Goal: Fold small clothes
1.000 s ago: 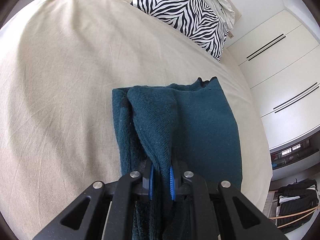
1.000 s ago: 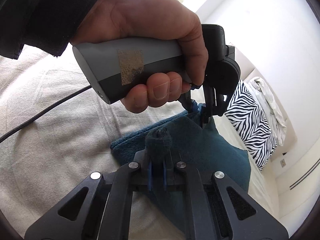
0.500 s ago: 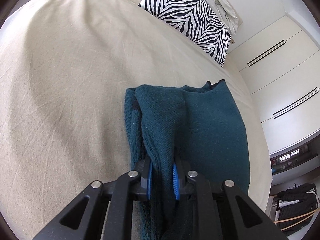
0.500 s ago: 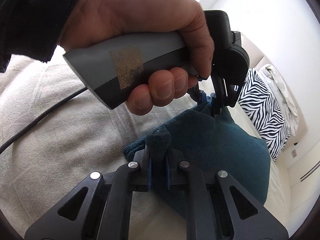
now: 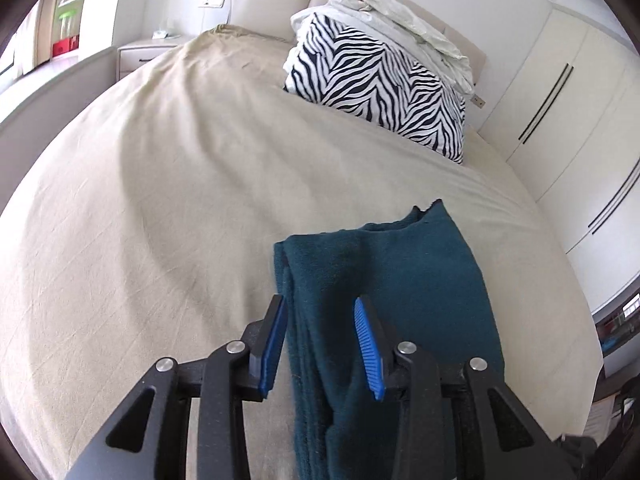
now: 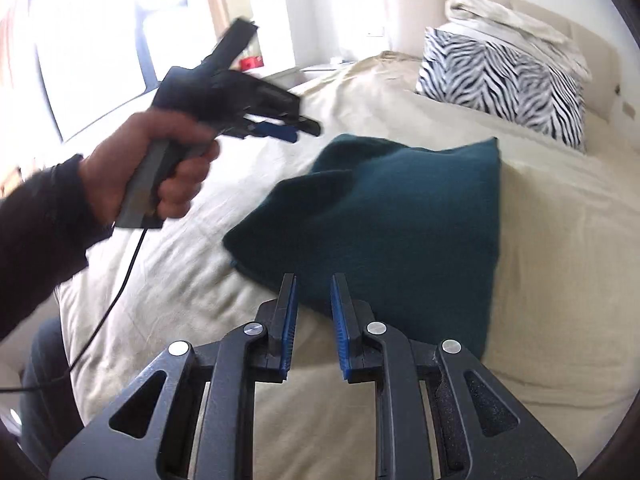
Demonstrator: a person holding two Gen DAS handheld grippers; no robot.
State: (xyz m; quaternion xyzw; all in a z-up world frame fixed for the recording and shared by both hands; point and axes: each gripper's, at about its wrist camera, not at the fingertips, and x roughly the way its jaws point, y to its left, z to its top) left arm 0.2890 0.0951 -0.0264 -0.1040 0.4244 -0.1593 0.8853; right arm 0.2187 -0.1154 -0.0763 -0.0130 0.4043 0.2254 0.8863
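Beige bed sheet [image 5: 168, 208] carries the teal knit garment [image 6: 392, 216], folded near the zebra pillow [image 5: 380, 88]. Both tongs are opening and grip nothing — left tongs [image 5: 320, 344] straddle the fold's edge, right tongs [image 6: 312, 320] hang just short of it. Lift clear gently so the layers stay stacked.

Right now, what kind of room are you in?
Most likely a bedroom. There is a big bed with a beige sheet, a zebra-striped pillow by the padded headboard, and tall white wardrobe doors beside it.
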